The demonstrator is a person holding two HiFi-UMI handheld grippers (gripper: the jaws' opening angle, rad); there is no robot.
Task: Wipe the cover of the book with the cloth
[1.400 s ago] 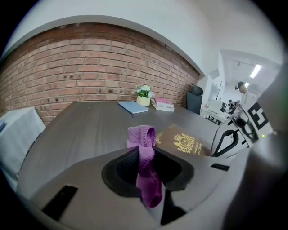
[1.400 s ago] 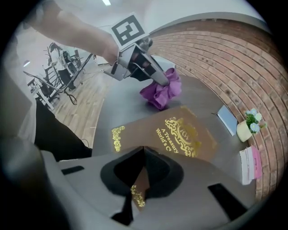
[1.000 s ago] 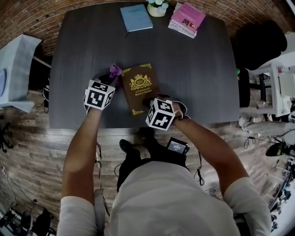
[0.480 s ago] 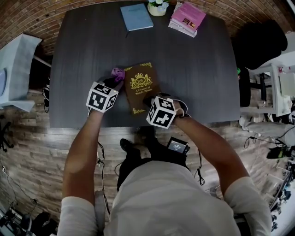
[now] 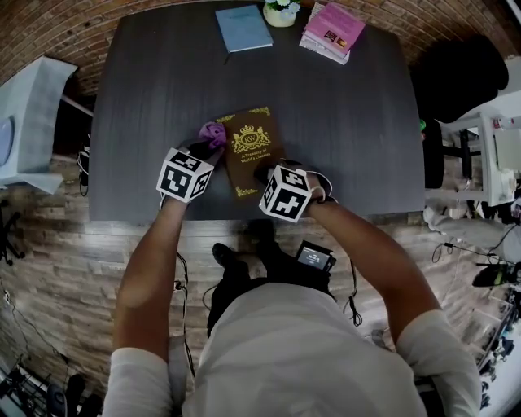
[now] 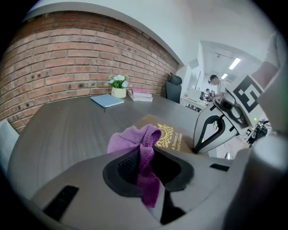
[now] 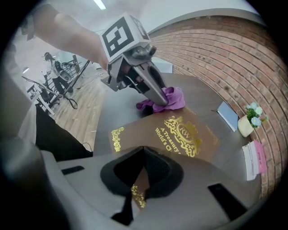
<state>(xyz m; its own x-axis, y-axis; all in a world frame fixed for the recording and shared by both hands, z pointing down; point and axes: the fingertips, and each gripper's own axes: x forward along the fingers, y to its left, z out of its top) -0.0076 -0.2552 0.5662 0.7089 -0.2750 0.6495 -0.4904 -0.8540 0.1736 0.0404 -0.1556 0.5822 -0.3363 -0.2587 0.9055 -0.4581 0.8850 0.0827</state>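
Note:
A brown book [image 5: 252, 147] with a gold crest lies near the front edge of the dark table [image 5: 163, 81]. My left gripper [image 5: 205, 147] is shut on a purple cloth [image 5: 212, 132], which bunches at the book's far left corner. In the left gripper view the cloth [image 6: 139, 143] hangs between the jaws, just before the book [image 6: 168, 134]. My right gripper [image 5: 264, 173] is shut on the book's near edge. The right gripper view shows the cover [image 7: 180, 132] running in between its closed jaws [image 7: 140, 179], and the cloth [image 7: 168, 99] beyond it.
At the table's far edge lie a blue notebook [image 5: 243, 28], a small flower pot [image 5: 280, 12] and a stack of pink books [image 5: 330, 32]. A black chair [image 5: 456, 77] stands to the right and a white seat [image 5: 28, 122] to the left.
My left gripper has carried the cloth a little to the right, up against the book's far left corner. The right gripper stays on the book's near edge.

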